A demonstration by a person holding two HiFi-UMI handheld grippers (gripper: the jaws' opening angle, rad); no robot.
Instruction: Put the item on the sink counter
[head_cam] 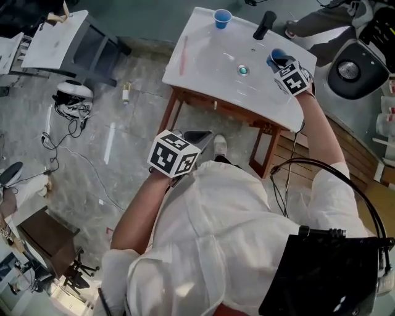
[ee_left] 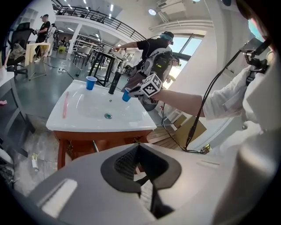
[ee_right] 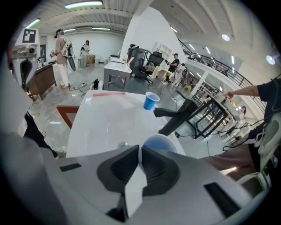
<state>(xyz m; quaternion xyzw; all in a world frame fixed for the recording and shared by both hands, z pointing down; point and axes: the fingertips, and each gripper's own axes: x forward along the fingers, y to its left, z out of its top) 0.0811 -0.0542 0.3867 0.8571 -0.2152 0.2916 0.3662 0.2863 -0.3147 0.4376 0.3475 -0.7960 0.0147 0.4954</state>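
Note:
The white sink counter (head_cam: 203, 71) stands on a wooden frame ahead of me. My right gripper (head_cam: 281, 63) hangs over the basin's right side, shut on the rim of a blue cup (head_cam: 276, 58). In the right gripper view the cup's wall (ee_right: 160, 143) is pinched between the pads of that gripper (ee_right: 139, 151). A second blue cup (head_cam: 222, 18) stands at the counter's far edge, beside the black faucet (head_cam: 265, 24). My left gripper (head_cam: 196, 137) is low, in front of the counter, its jaws together on nothing (ee_left: 138, 147).
A thin pink stick (head_cam: 183, 54) lies along the counter's left rim. The drain (head_cam: 243, 70) sits mid-basin. A grey desk (head_cam: 55, 40) and cables (head_cam: 71, 108) are on the floor to the left. A round black device (head_cam: 352, 71) is at the right. People stand in the background.

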